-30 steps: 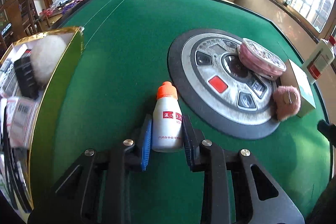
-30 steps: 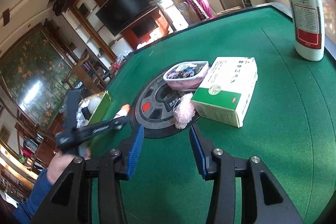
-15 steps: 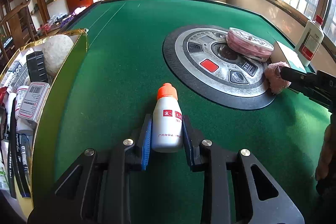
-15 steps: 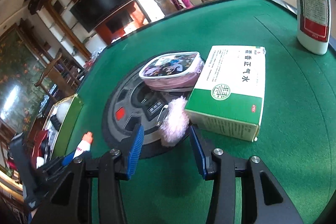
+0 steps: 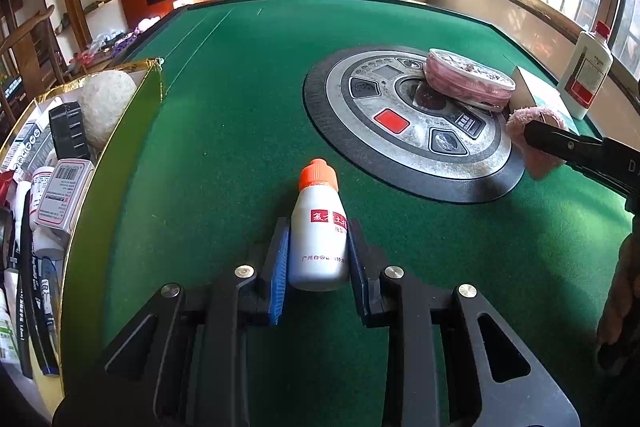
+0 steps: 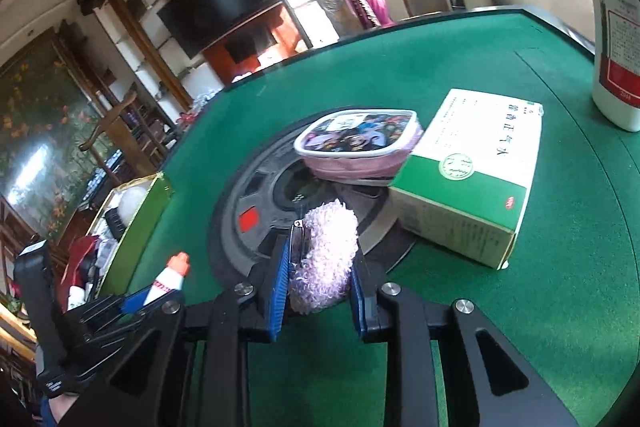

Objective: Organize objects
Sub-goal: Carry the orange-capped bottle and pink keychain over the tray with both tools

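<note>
Closing, right tool (image 6: 318,267) clamps pink pompom (image 6: 326,259); left tool (image 5: 318,259) clamps red-labelled bottle (image 5: 318,239).

Left tool (image 5: 318,259) clamped; right tool (image 6: 318,267) just closing

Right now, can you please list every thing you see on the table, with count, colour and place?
small bottle: 1, white with orange cap, held in left gripper
fluffy clip: 1, pink, between right gripper's pads
pouch: 1, pink, on round panel
round panel: 1, grey and black, table centre
carton: 1, white and green, beside pouch
tall bottle: 1, white and red, table edge
storage box: 1, green and gold, left edge, filled
table: 1, green
left gripper: 1, black, blue pads
right gripper: 1, black, blue pads, jaws just closing
</note>
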### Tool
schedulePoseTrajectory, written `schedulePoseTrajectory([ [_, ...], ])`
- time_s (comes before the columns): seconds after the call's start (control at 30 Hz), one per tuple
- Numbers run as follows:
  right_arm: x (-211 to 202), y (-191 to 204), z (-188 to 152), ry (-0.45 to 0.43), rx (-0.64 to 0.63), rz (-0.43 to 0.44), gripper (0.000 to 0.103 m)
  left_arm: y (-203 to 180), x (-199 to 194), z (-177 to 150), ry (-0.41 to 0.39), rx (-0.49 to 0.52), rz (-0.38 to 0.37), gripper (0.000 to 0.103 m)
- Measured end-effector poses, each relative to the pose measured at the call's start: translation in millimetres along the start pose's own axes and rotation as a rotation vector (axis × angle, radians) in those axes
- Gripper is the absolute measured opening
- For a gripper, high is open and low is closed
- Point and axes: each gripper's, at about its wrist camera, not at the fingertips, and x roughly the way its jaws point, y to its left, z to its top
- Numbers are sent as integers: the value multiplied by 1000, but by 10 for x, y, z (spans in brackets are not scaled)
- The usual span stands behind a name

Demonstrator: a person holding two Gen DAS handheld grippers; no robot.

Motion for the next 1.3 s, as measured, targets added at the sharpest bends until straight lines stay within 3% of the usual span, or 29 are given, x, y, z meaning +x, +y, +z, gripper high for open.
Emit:
schedulePoseTrajectory([
  [0.73, -49, 699, -260, 13, -99, 117, 26, 95, -491, -76, -212, -26, 80, 26],
  [1.3, -134, 1121, -465, -2, -122, 195, 27, 658, -1139, -351, -319, -176, 59, 26],
])
